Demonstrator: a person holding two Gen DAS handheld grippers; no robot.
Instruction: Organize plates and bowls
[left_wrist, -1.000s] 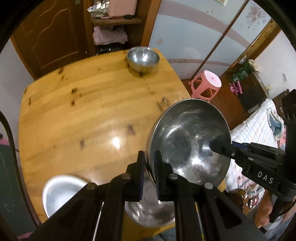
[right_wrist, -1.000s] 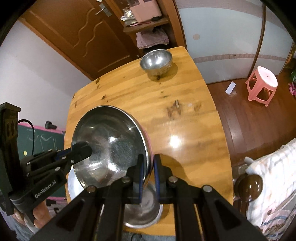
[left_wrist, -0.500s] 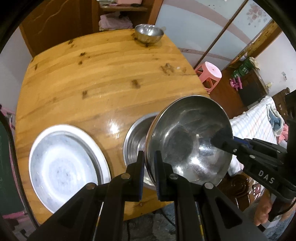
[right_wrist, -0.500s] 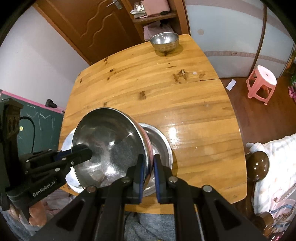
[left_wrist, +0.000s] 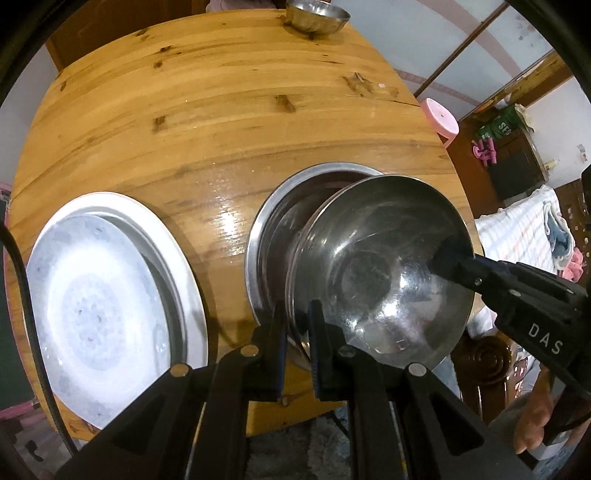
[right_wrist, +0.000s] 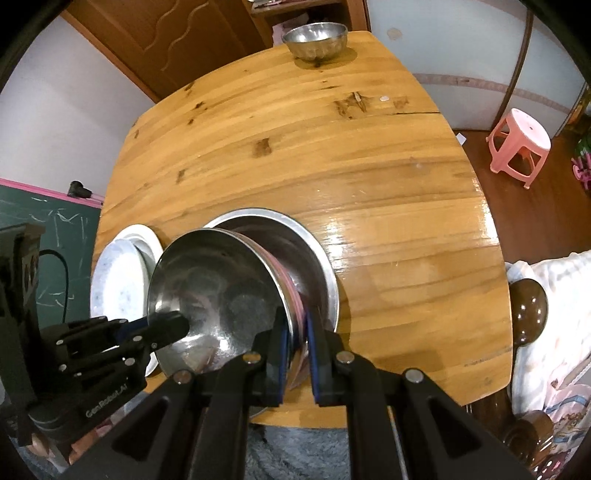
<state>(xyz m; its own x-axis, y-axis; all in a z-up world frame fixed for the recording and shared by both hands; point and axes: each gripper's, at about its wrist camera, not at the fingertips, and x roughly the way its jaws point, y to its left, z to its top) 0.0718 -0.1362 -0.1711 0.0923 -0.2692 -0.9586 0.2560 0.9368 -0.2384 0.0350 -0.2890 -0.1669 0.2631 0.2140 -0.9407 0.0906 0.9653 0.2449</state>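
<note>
Between both claws, shiny round steel bowl (left_wrist: 384, 266) hangs over wider steel basin (left_wrist: 269, 236) on wooden table (left_wrist: 221, 110).
Left gripper (left_wrist: 297, 325) and right gripper (right_wrist: 297, 336) each pinch opposite rims; lower level, centre it, release both together.

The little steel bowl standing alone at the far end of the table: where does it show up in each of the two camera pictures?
Left wrist view: the small steel bowl sits at the top edge, centre, partly cut off.
Right wrist view: it stands near the top, centre, fully visible.
Shared landmark: the pink stool on the floor, right of the table.
</note>
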